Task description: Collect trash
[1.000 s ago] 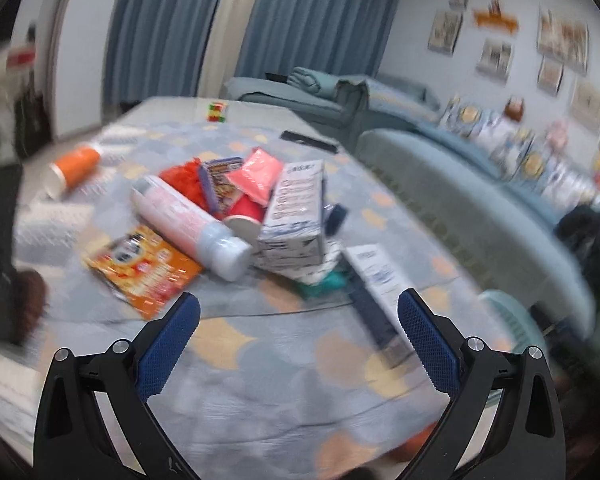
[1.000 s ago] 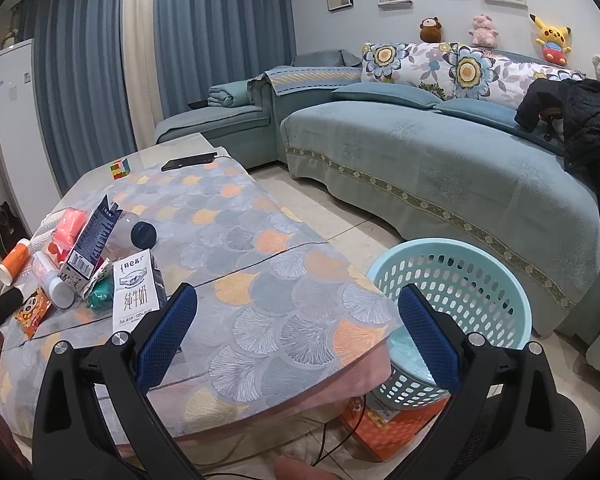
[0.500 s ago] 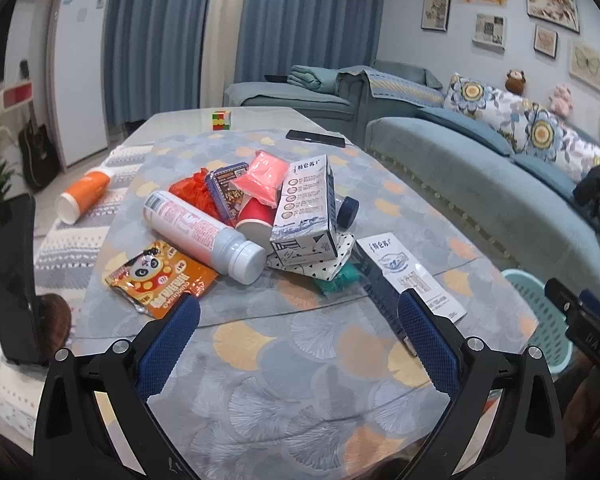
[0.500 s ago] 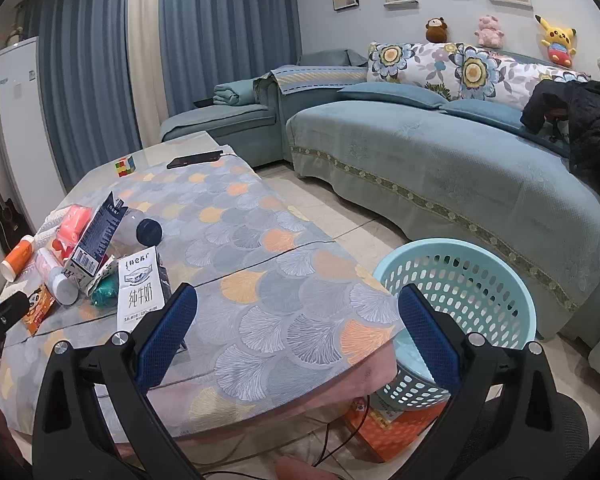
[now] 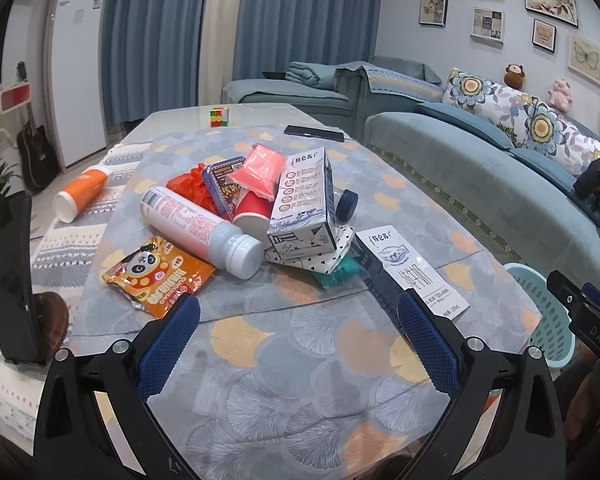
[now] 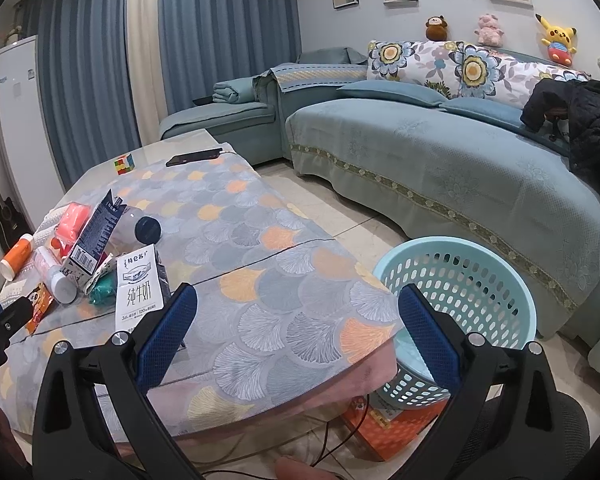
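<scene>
My left gripper has swung round from a blurred sideways look and now squares up on the heap: orange panda snack packet, white pink-labelled bottle, leaning milk carton, all on the patterned surface. Fingers wide apart, empty. Right gripper, also spread and empty, has barely moved; pale blue perforated plastic basket waits on the floor just beside the surface. I judge picking can start.

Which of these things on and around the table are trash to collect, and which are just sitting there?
For the job: white bottle, panda snack packet, upright milk carton, flat milk carton, red cup, laundry basket.

Just lying about: phone, puzzle cube, plush toys.
</scene>
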A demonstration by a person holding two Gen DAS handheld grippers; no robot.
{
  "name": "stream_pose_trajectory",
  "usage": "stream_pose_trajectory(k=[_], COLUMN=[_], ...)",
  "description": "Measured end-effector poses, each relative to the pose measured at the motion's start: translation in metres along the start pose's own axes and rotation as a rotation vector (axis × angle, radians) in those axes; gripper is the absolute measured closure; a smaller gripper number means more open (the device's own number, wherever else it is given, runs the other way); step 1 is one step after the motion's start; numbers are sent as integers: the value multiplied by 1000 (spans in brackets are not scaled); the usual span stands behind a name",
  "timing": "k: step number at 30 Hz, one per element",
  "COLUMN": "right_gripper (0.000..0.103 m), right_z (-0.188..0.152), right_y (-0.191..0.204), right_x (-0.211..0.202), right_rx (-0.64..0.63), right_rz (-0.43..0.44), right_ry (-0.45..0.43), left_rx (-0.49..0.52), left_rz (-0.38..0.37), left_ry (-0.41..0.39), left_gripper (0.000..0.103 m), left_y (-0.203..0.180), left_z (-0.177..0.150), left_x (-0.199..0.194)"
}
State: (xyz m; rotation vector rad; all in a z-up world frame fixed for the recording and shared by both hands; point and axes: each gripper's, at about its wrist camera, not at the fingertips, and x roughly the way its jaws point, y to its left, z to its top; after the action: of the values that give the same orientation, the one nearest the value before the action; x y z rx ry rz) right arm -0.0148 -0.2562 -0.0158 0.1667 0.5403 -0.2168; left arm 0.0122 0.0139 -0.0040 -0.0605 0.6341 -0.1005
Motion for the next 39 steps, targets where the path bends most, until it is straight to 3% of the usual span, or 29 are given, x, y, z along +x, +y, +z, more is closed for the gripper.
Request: stream_pose_trajectory(k=[18, 29, 35, 39], right_gripper=[7, 7, 7, 7], right_z=[0, -2, -6, -11], right_y=[0, 5, 31, 58], right_x=[1, 3, 8, 10], right_rx=[1, -1, -80, -165], right_rz=[5, 129, 229, 268], right_ry=[2, 23, 61, 71], left_rx=[5, -38, -139, -210], left_rz=[5, 66, 146, 159], left_ry=[-3, 59, 100, 123], left_gripper=[8, 8, 8, 8], left_y=[-2, 13, 49, 72], left_z=[-1, -5, -8, -5], left_x=[0, 11, 28, 40])
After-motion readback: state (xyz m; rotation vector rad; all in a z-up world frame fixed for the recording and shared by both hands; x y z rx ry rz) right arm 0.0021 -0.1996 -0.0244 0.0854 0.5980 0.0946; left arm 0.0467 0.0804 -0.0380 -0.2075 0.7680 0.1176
